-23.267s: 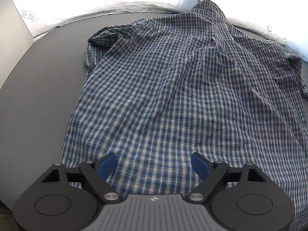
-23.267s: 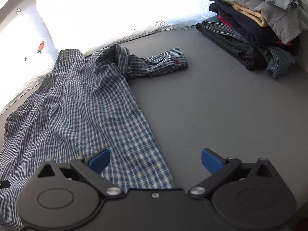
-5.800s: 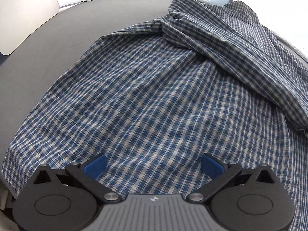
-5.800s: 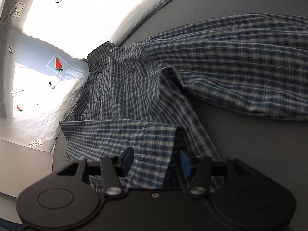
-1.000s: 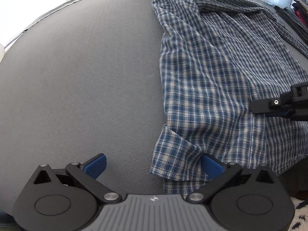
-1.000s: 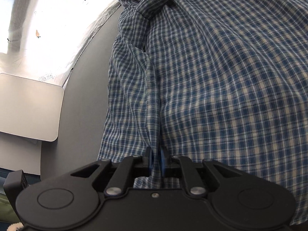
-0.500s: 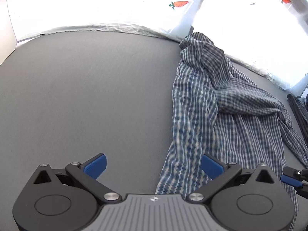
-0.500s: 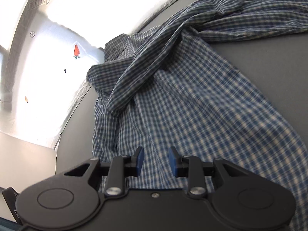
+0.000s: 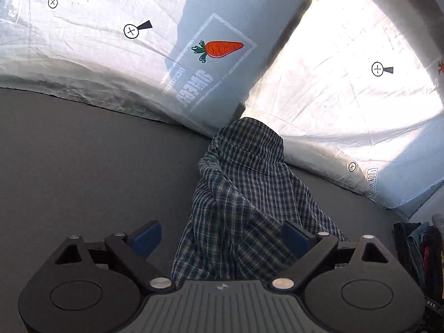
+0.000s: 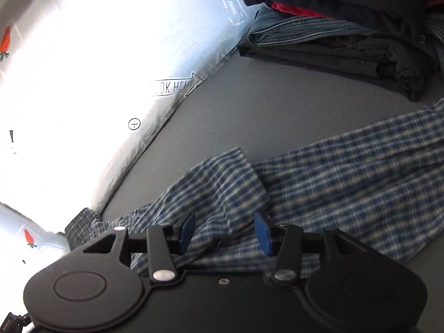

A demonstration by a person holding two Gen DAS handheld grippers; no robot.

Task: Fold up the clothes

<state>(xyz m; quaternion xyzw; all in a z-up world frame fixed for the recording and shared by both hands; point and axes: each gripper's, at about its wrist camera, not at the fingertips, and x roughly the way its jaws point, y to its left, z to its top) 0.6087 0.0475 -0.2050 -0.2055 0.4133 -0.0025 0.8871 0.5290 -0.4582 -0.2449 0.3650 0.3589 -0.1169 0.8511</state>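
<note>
My left fingers [image 9: 222, 238] closing, my right fingers [image 10: 224, 233] opening; neither clamps the shirt [image 9: 244, 194], which runs lengthwise ahead. Only right view shows clothes stack [image 10: 347, 33] close.

You are working over a flat dark grey matte table top [image 9: 83, 166] that fills the lower part of both wrist views. Along its far edge hangs a thin, wrinkled white plastic sheet [image 9: 347, 88], printed with an orange carrot logo [image 9: 219, 49], small crossed-circle marks and a "LOOK HERE" arrow label [image 10: 173, 86]. Strong light glows through this sheet from behind, washing out large patches, while a bluish shaded band [image 9: 222, 14] runs across it. You can see the sheet's lower hem resting on the grey surface.
</note>
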